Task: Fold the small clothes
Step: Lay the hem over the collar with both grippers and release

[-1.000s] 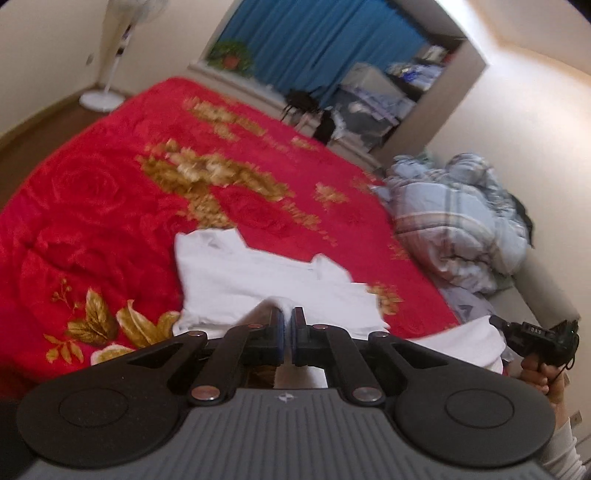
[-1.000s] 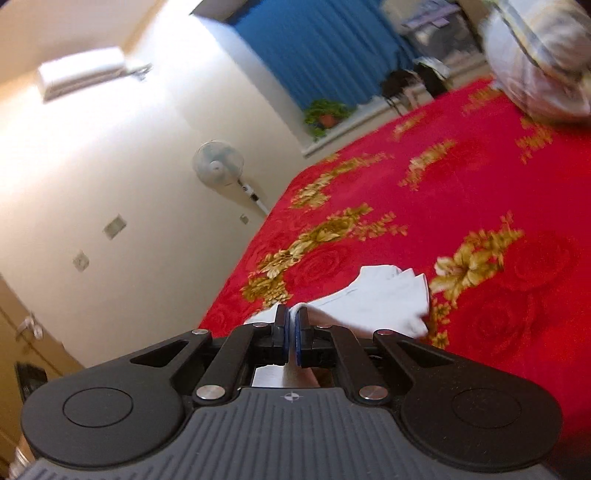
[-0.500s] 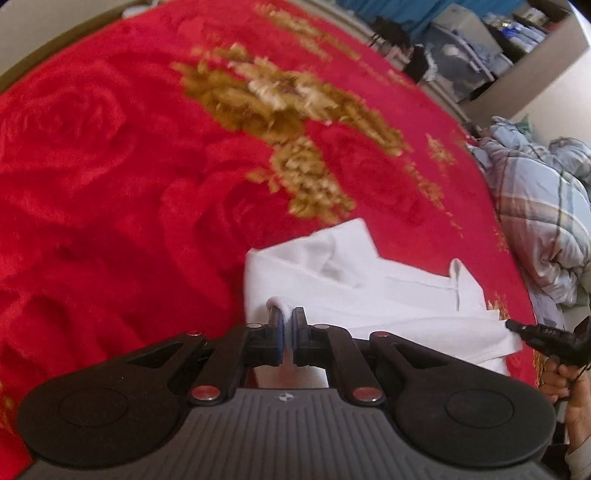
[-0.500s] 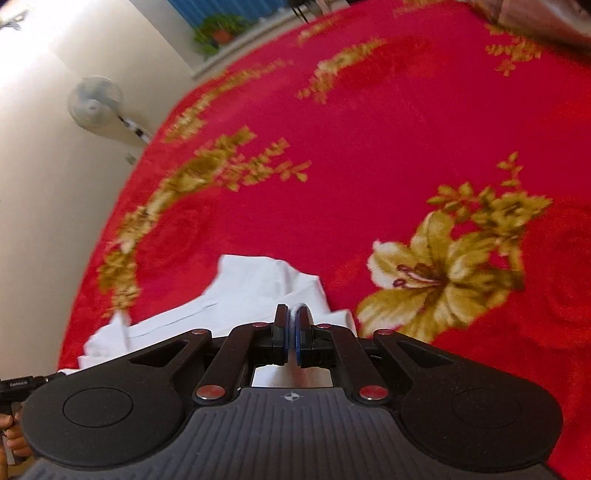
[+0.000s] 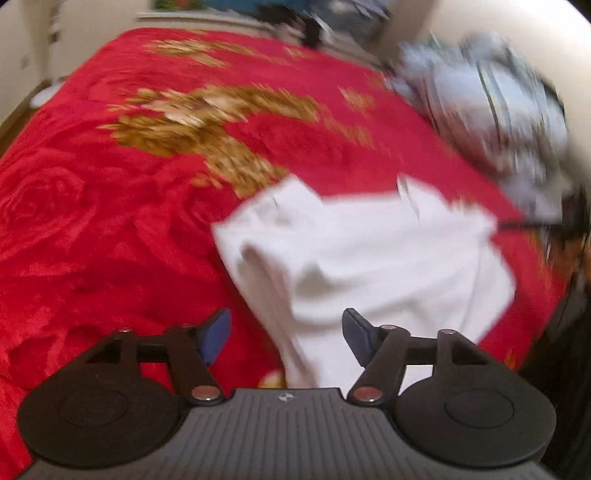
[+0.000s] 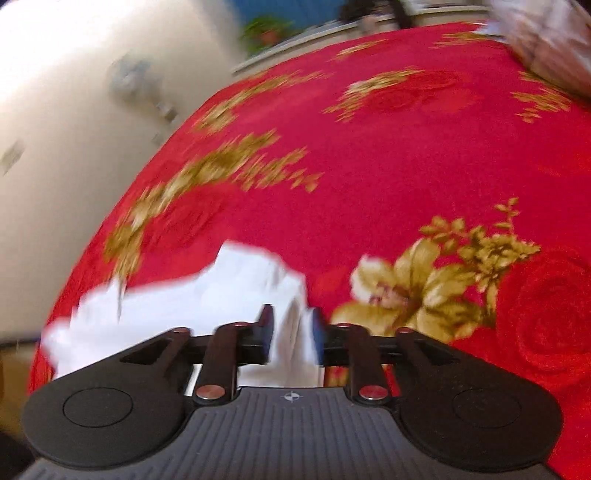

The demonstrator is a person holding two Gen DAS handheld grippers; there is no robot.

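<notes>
A small white garment [image 5: 369, 254] lies spread on the red flowered bedspread [image 5: 110, 221]. My left gripper [image 5: 284, 332] is open, its jaws wide apart just above the garment's near left edge, holding nothing. In the right wrist view the same white garment [image 6: 207, 299] lies at the near left. My right gripper [image 6: 291, 328] is open a moderate way, with the garment's near right edge lying between its jaws. Both views are motion-blurred.
A crumpled plaid quilt [image 5: 487, 110] is heaped at the bed's far right corner and shows in the right wrist view [image 6: 546, 40] too. A cream wall [image 6: 74, 110] runs along the bed's left side. A potted plant [image 6: 266, 33] stands by the window.
Both grippers were shut on the garment's edge half a second ago. Both have opened and let it go. The garment now lies flat on the bedspread.
</notes>
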